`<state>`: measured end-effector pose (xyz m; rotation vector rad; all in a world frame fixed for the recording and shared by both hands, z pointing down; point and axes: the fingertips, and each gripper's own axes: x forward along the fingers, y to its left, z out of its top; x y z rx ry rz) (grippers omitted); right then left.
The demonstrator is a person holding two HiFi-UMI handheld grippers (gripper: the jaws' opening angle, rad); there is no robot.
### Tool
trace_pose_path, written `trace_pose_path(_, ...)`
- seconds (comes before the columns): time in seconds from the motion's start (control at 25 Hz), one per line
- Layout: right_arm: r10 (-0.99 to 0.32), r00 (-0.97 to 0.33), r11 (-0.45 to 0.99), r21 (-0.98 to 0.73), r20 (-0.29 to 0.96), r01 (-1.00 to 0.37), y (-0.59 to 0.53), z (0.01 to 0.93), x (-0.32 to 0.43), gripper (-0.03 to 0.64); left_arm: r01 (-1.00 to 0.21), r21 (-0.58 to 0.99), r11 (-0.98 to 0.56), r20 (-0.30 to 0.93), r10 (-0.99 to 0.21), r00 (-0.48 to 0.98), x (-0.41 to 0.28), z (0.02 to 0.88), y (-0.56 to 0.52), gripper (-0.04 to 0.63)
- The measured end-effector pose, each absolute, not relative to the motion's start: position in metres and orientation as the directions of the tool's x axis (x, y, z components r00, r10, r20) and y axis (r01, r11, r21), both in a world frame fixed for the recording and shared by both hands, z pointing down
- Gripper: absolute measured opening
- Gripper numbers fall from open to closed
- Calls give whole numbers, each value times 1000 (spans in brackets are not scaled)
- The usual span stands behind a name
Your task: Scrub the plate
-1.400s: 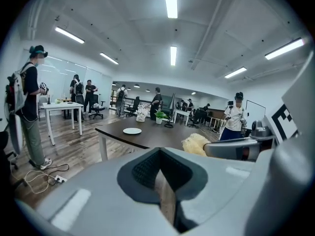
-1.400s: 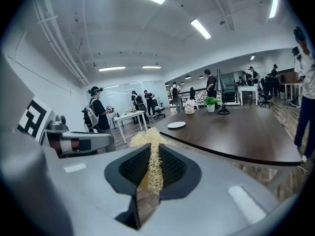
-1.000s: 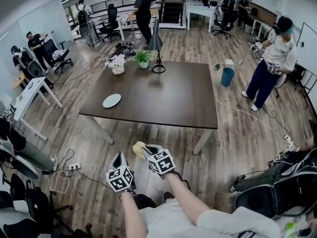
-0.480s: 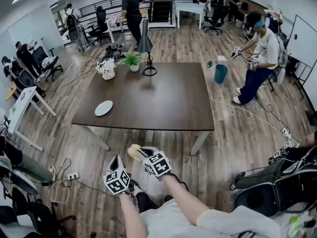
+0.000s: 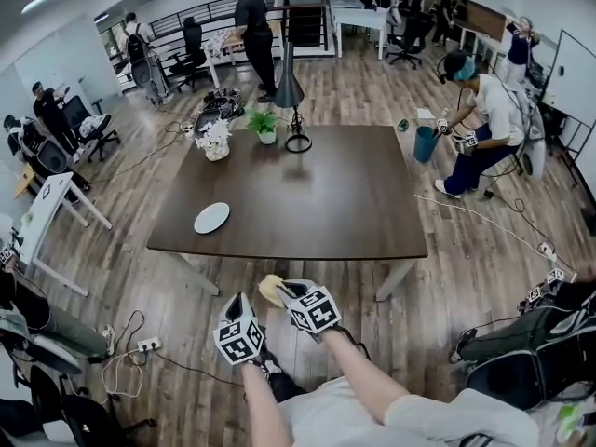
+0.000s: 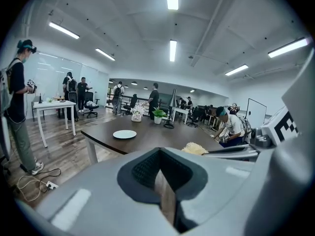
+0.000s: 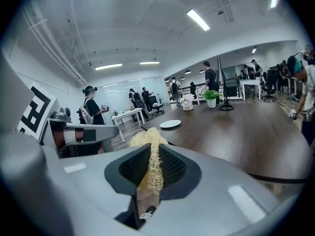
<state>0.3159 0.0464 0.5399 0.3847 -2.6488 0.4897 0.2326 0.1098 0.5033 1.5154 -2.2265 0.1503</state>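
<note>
One dark desk [image 5: 307, 194] is seen, and it has been brought slightly nearer than half a second ago, its near edge now sitting lower in the head view. One person [image 5: 484, 110] at the right, who was more upright earlier, is now bent toward one blue bin [image 5: 425, 143] on the wooden floor [image 5: 447, 268]; what the bin holds cannot be told. At the desk's far edge one black lamp [image 5: 291, 91] is stood. Beside it two containers are counted: one pot [image 5: 268, 138], in which a green plant [image 5: 264, 120] is held, and one vase [image 5: 218, 154], which is filled with white flowers [image 5: 213, 135]. One white plate [image 5: 211, 217] is laid flat on the desk near its near left corner, on the same spot of the desk as before, and is kept well apart from both claws. Two claws are counted, held side by side over the floor just short of the desk's near edge; both have been shifted a little to the right in the head view since the earlier frame. The left claw [image 5: 237, 301] is pressed together, with nothing caught between its jaws. The right claw [image 5: 279, 292] is closed on one yellow scrubber [image 7: 146, 140], whose fibrous tuft is pinched between the jaws and is left sticking out past their tips.
</note>
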Motion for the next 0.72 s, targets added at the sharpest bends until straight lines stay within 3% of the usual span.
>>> trace_pose_path(0.24,-181,-864,895,-286,471,-343,29,545,265,75,-915,159,371,431,-860,-273,183,504,82,0)
trace_pose_path(0.72,-292,-818,831,-291,496,-473,-9,544,195,75,-955,179,235,467,-875,-128,114,507,28,0)
